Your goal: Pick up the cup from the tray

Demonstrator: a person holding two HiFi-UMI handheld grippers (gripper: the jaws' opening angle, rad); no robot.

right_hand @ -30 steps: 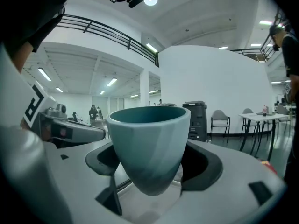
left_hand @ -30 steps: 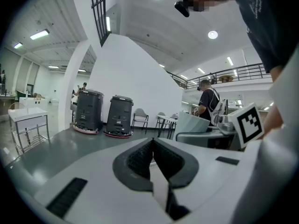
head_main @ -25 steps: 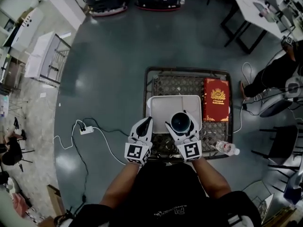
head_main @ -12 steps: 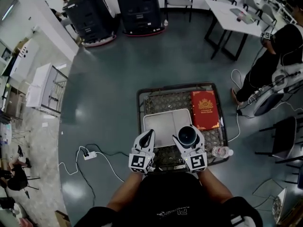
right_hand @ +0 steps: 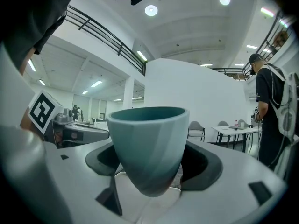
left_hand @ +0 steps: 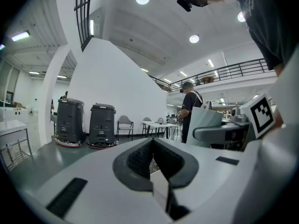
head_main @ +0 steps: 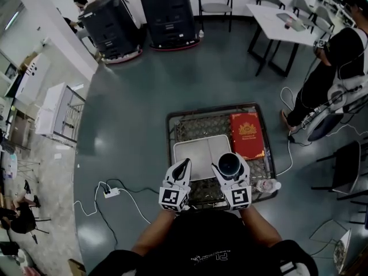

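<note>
My right gripper (head_main: pixel 229 167) is shut on a teal cup (head_main: pixel 229 164), held upright above the right part of the white tray (head_main: pixel 192 154). In the right gripper view the cup (right_hand: pixel 148 143) fills the space between the jaws, its mouth up. The tray lies on a metal wire cart (head_main: pixel 190 122). My left gripper (head_main: pixel 181 168) hovers over the tray's near edge, to the left of the cup, with its jaws shut and nothing between them (left_hand: pixel 153 160).
A red book (head_main: pixel 247 134) lies on the cart right of the tray. A water bottle (head_main: pixel 268 185) rests at the cart's near right corner. A power strip and cables (head_main: pixel 111 192) lie on the floor to the left. A person (head_main: pixel 333 68) stands at the right.
Both grippers and the cup have risen from the tray and tipped towards level. The head view has pulled back, so the cart looks smaller and more of the room shows.
</note>
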